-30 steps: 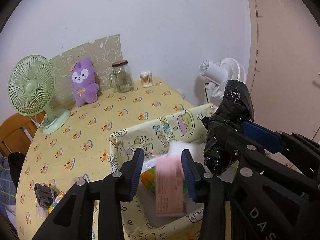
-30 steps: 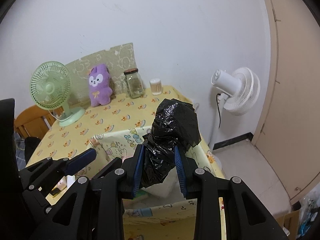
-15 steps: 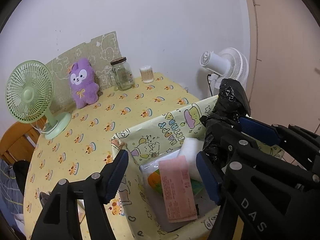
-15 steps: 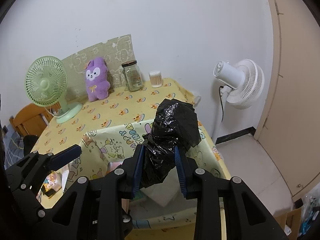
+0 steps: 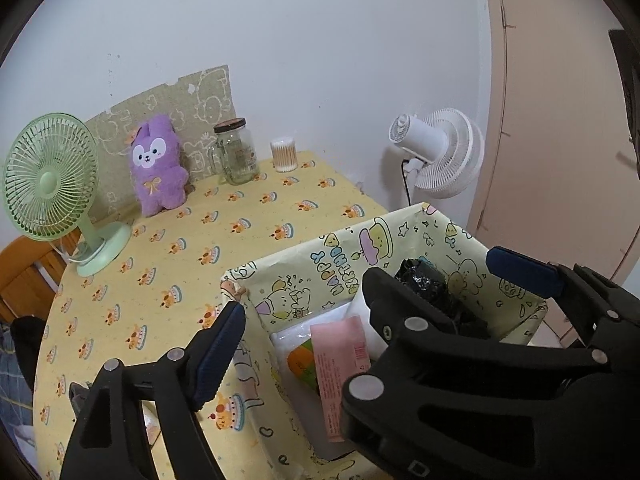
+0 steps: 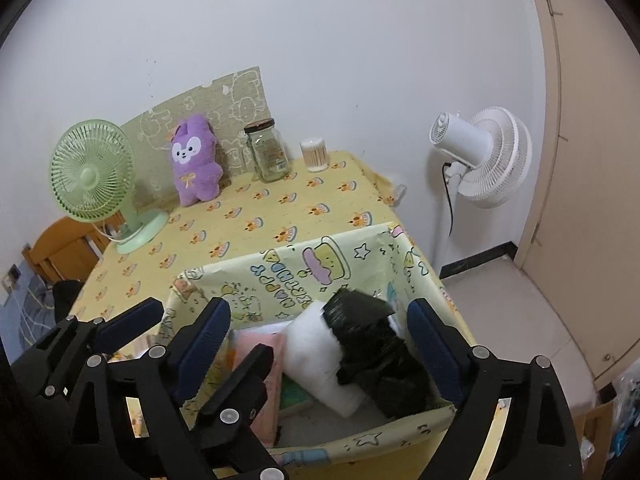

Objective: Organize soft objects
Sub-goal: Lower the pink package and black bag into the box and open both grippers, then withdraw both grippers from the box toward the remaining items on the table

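Observation:
A yellow cartoon-print box [image 5: 328, 258] [image 6: 280, 268] stands at the table's near right corner. Inside lie a black plastic bundle [image 6: 368, 332] [image 5: 424, 284], a white soft roll [image 6: 316, 356], a pink packet [image 5: 340, 360] [image 6: 264, 360] and an orange-green pack [image 5: 300, 364]. My right gripper [image 6: 320, 344] is open wide over the box, above the black bundle. My left gripper [image 5: 300, 320] is open and empty over the box's left side. A purple plush toy [image 5: 158, 168] [image 6: 194, 164] leans against a board at the back of the table.
A green desk fan [image 5: 52, 184] stands at the back left. A glass jar [image 5: 236, 152] and a cotton-swab tub [image 5: 284, 154] stand at the back. A white floor fan [image 6: 480, 152] stands right of the table. A small wrapped item [image 5: 76, 394] lies at the near left.
My right gripper opened and the black bundle dropped into the box. My left gripper opened wider after letting go of the pink packet, which now lies in the box.

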